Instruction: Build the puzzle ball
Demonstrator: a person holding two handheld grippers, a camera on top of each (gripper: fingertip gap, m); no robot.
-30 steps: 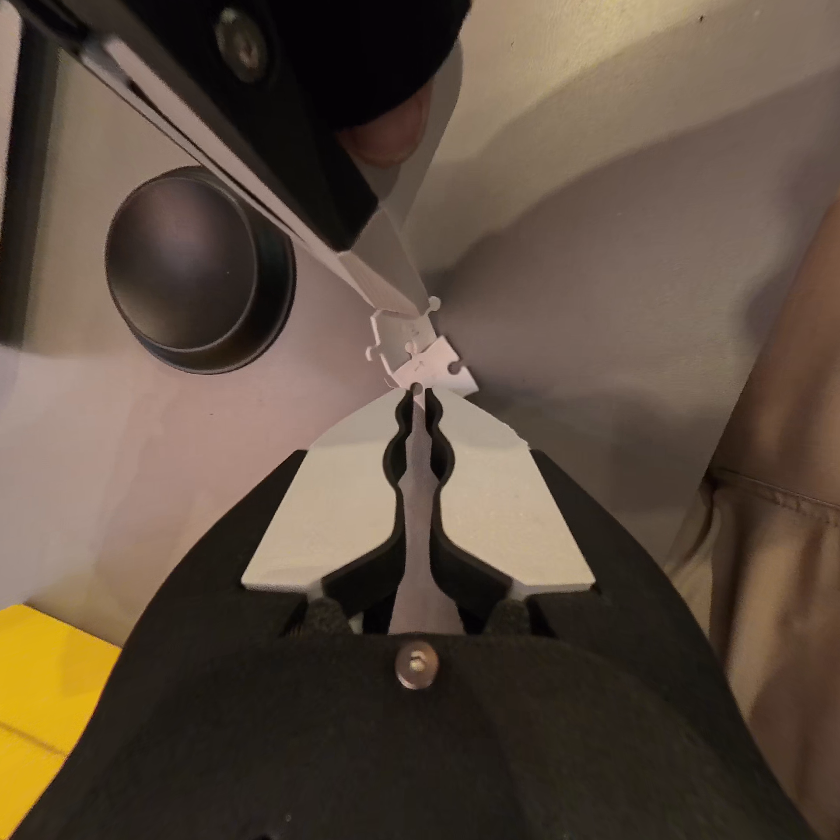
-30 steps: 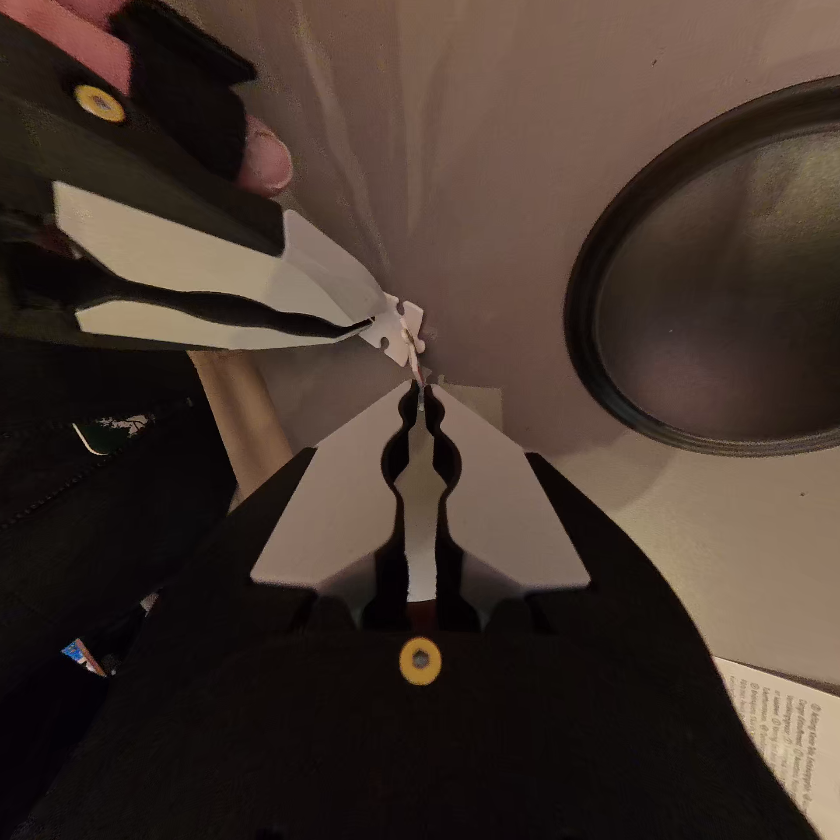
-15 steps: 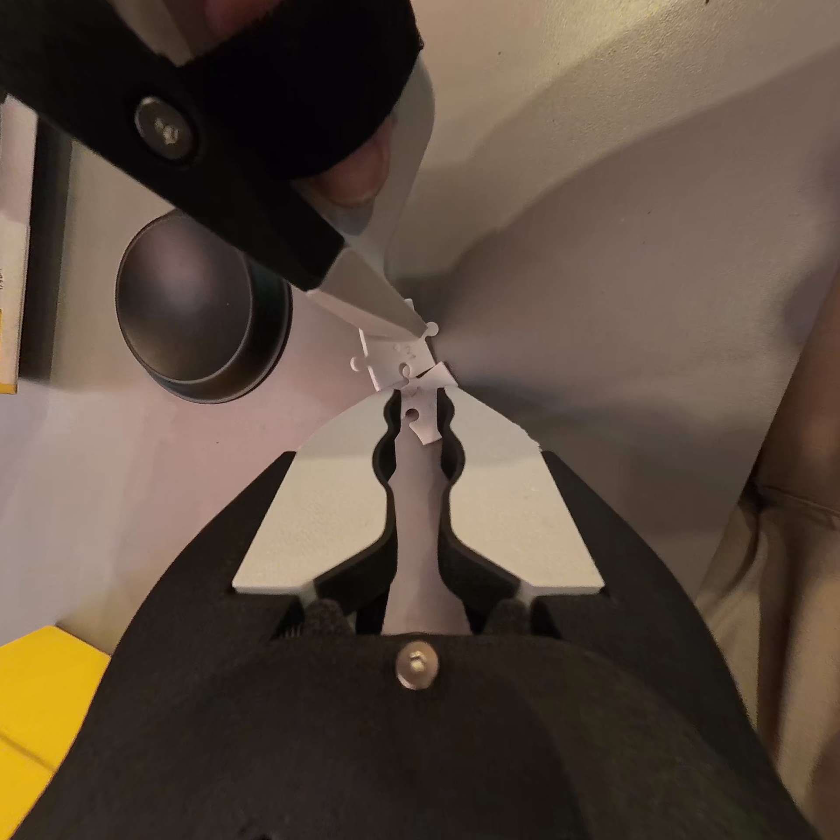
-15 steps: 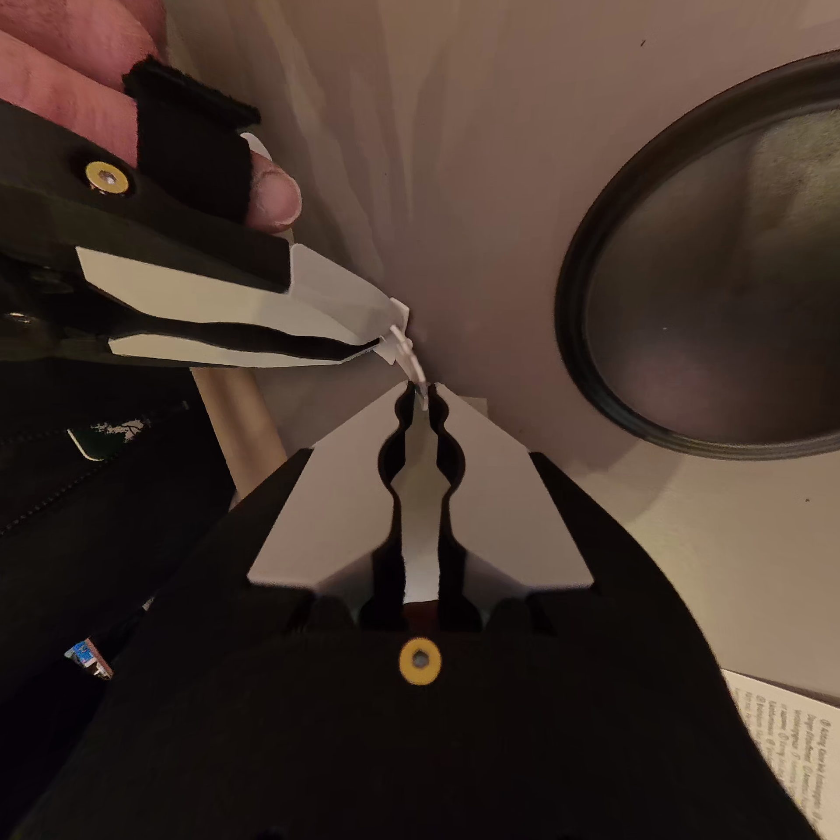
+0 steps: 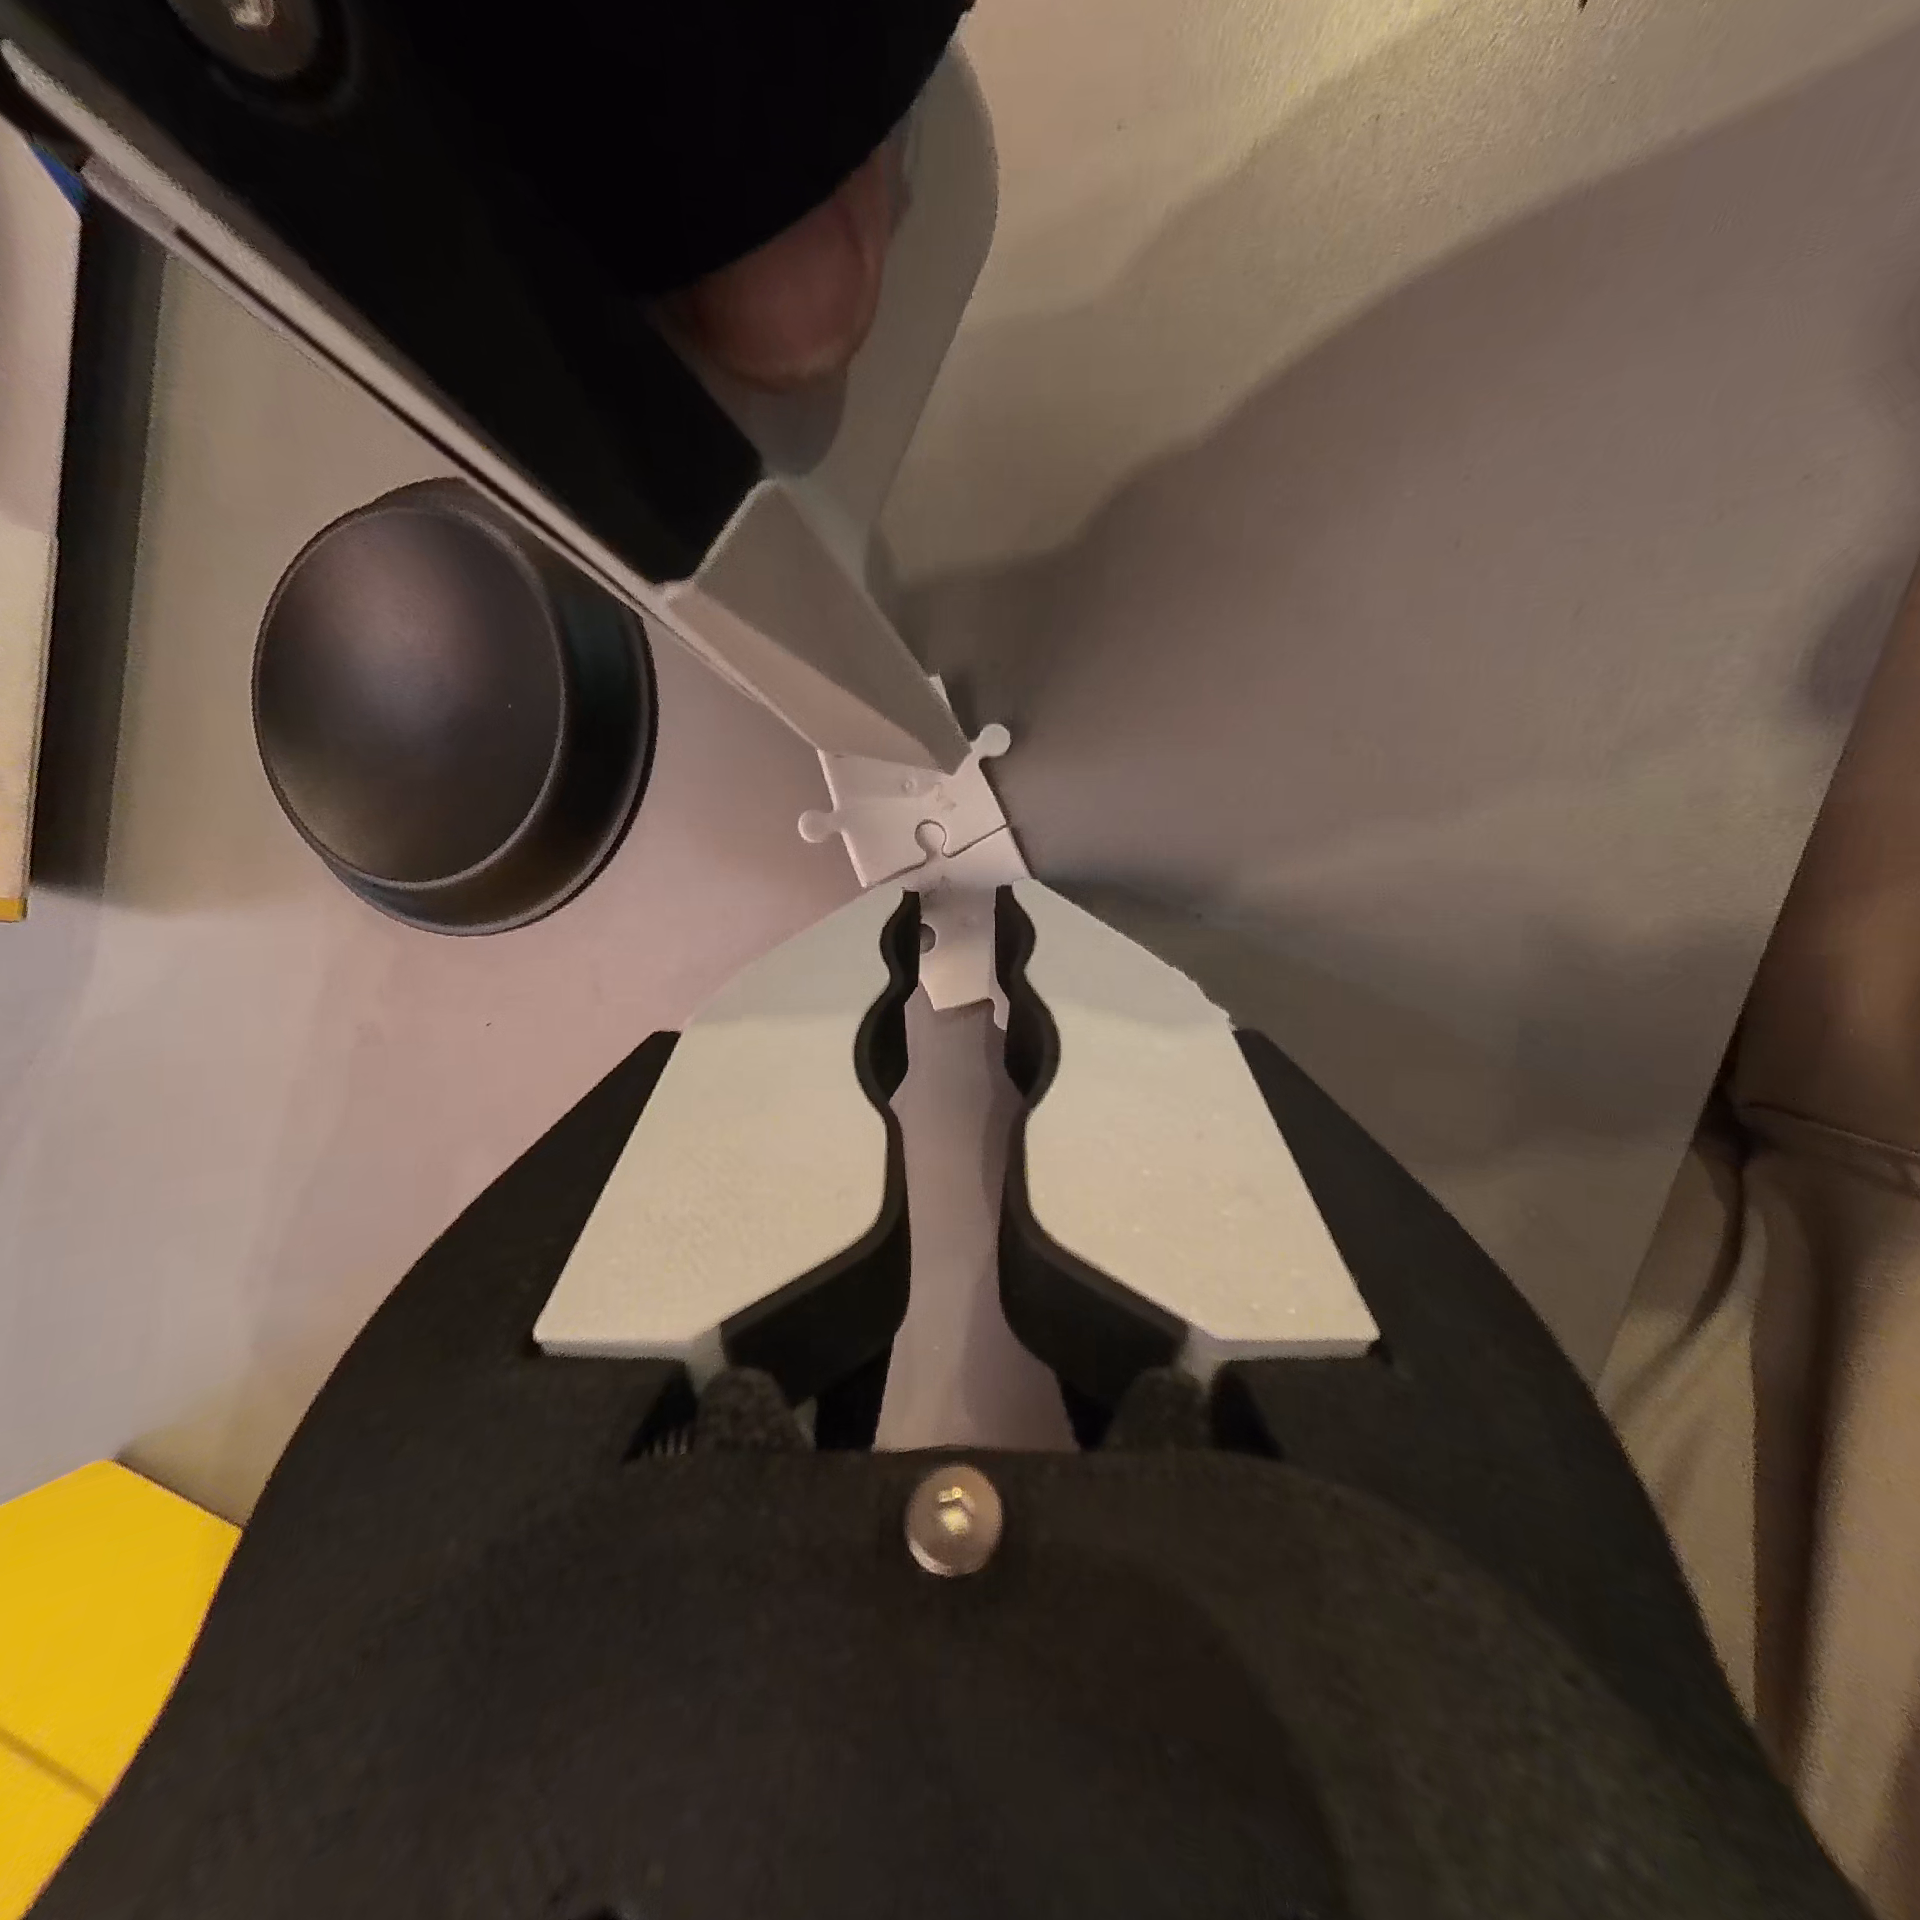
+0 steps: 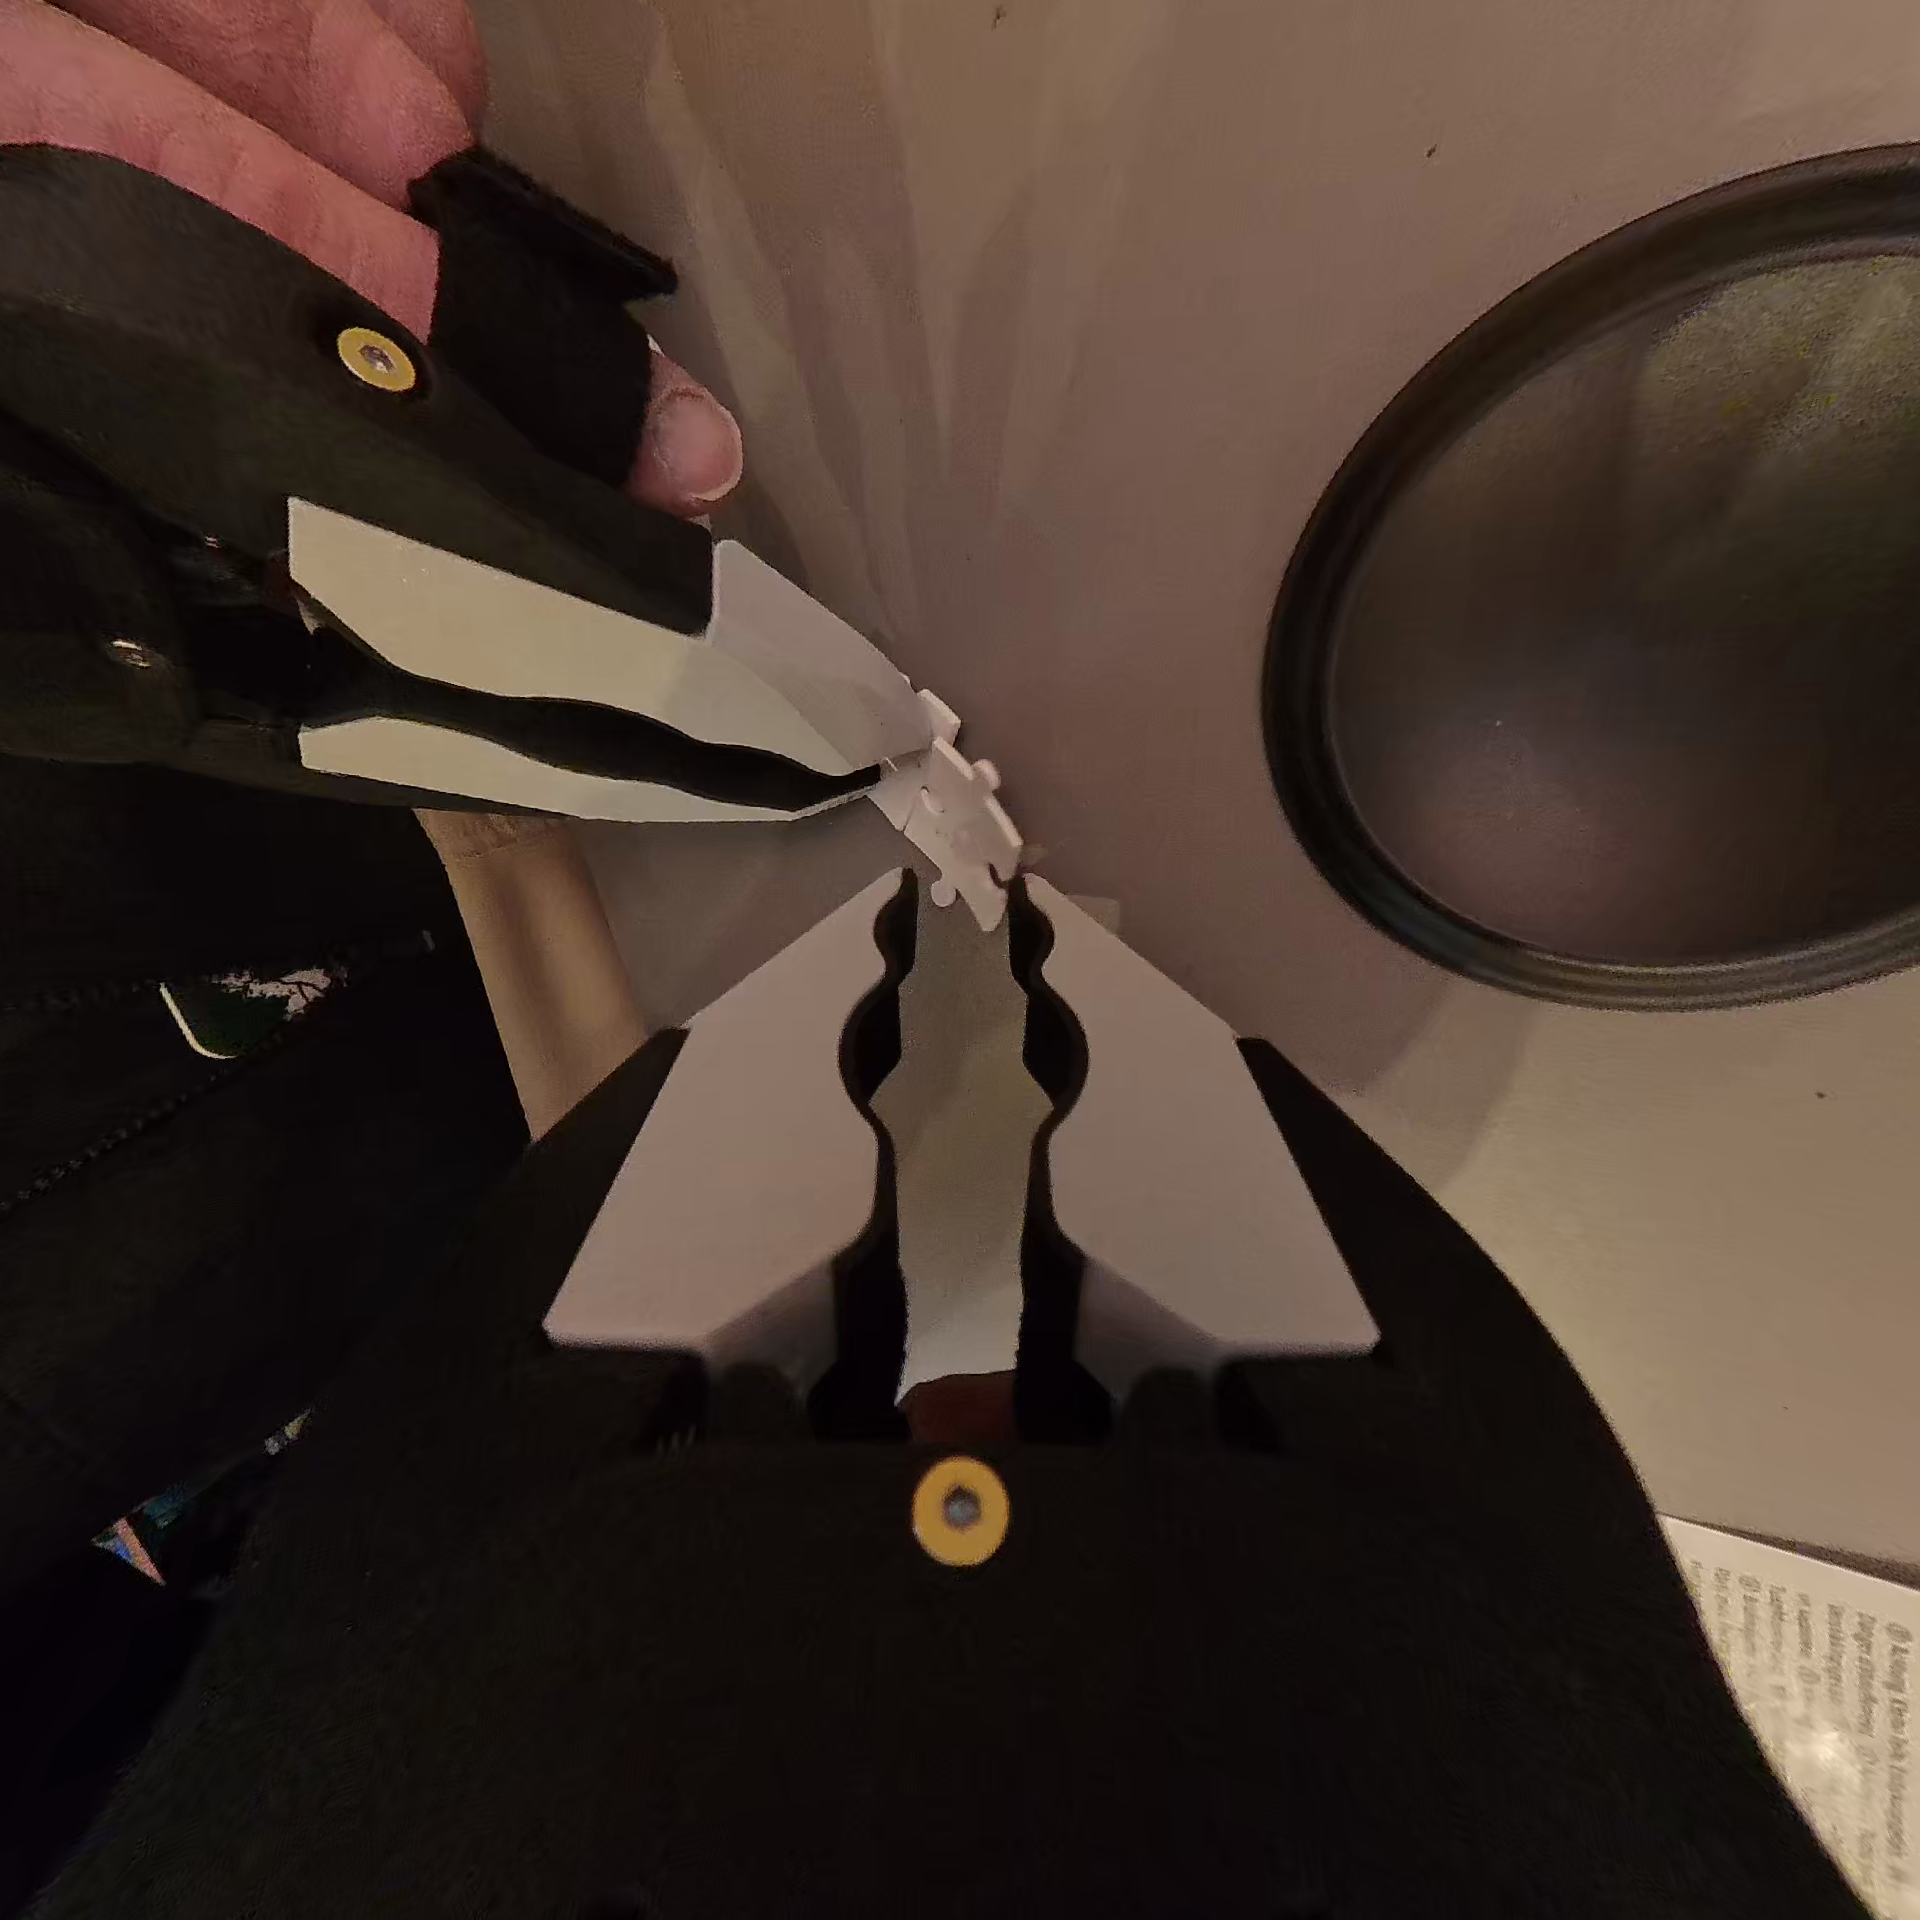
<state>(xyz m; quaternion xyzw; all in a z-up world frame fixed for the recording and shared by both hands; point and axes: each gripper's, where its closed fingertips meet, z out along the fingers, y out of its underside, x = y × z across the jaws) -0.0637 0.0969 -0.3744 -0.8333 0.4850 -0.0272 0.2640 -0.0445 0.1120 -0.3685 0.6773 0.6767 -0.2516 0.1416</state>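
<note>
Two small white puzzle pieces are interlocked in mid-air above the grey table. In the left wrist view my left gripper (image 5: 956, 904) holds one piece (image 5: 961, 961) across the narrow gap between its tips. My right gripper (image 5: 920, 743) comes in from the upper left and pinches the other piece (image 5: 899, 810). In the right wrist view my right gripper (image 6: 966, 888) has the joined pieces (image 6: 961, 826) at its tips. There the left gripper (image 6: 894, 774) reaches in from the left, shut on the pieces' far end.
A black round bowl (image 5: 416, 707) stands on the table, large at the right in the right wrist view (image 6: 1621, 623). A yellow box (image 5: 83, 1621) is at the lower left. A printed sheet (image 6: 1808, 1704) lies at the lower right. A beige trouser leg (image 5: 1787, 1039) fills the right edge.
The two pieces have turned from edge-on to more face-on and now sit locked together. Both jaw gaps look a little wider. The grippers have drawn closer together.
</note>
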